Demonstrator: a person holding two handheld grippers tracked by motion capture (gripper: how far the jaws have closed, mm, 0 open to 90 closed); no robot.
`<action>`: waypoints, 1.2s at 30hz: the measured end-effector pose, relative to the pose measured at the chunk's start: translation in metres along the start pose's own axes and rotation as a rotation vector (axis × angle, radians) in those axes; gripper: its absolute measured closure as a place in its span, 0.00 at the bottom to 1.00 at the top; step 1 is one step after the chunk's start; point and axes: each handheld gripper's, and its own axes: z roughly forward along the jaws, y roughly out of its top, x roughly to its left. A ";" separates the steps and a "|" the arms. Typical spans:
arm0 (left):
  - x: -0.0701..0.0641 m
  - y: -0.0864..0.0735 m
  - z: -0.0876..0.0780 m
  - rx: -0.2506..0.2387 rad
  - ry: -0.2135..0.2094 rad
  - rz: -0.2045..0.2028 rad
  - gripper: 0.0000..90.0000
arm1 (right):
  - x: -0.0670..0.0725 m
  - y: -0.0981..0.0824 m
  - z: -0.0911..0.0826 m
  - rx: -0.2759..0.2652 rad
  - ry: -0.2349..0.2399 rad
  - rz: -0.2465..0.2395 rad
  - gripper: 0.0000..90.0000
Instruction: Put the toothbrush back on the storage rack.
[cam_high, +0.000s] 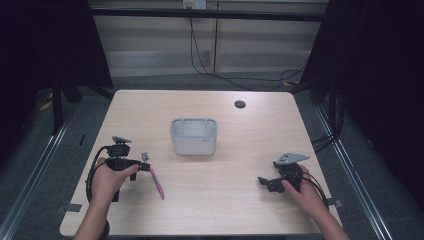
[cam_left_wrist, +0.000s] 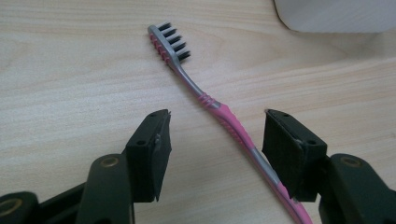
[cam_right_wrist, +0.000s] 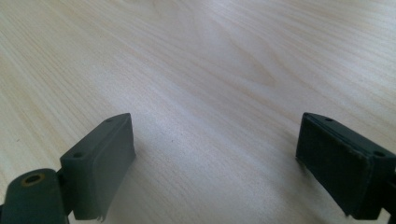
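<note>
So the toothbrush (cam_left_wrist: 219, 109) lies flat on the worktop (cam_high: 225, 200), lower left of the high view, and the left gripper (cam_left_wrist: 215, 140) is right on top of it. In the left gripper view the pink handle runs diagonally between the two fingers (cam_left_wrist: 152, 149), bristle head up toward the top centre, tail end slipping under the right-hand finger at the bottom right. The fingers are parted with a gap on both sides of the handle, so nothing is gripped yet as far as I can tell. The long axis sits skewed to the line between the fingers, not square across it, so I'd guess a squeeze might twist the brush a bit.

The right gripper (cam_high: 277, 181) sits well apart at the lower right, fingers wide open over bare wood, so the left hand is clearly the nearer one.

The white bin (cam_high: 194, 136) is at centre frame, just beyond the brush head. Nothing is in the way between them.
</note>
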 end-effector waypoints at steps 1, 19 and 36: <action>-0.001 0.000 0.001 -0.003 -0.003 -0.010 0.46 | 0.000 0.000 0.000 -0.001 -0.001 0.000 0.12; -0.006 0.003 0.020 0.012 0.027 -0.012 0.51 | 0.000 0.000 0.000 0.001 -0.001 0.002 0.12; -0.009 0.005 0.025 0.019 0.070 -0.015 0.56 | 0.000 0.000 0.000 0.000 0.000 0.001 0.12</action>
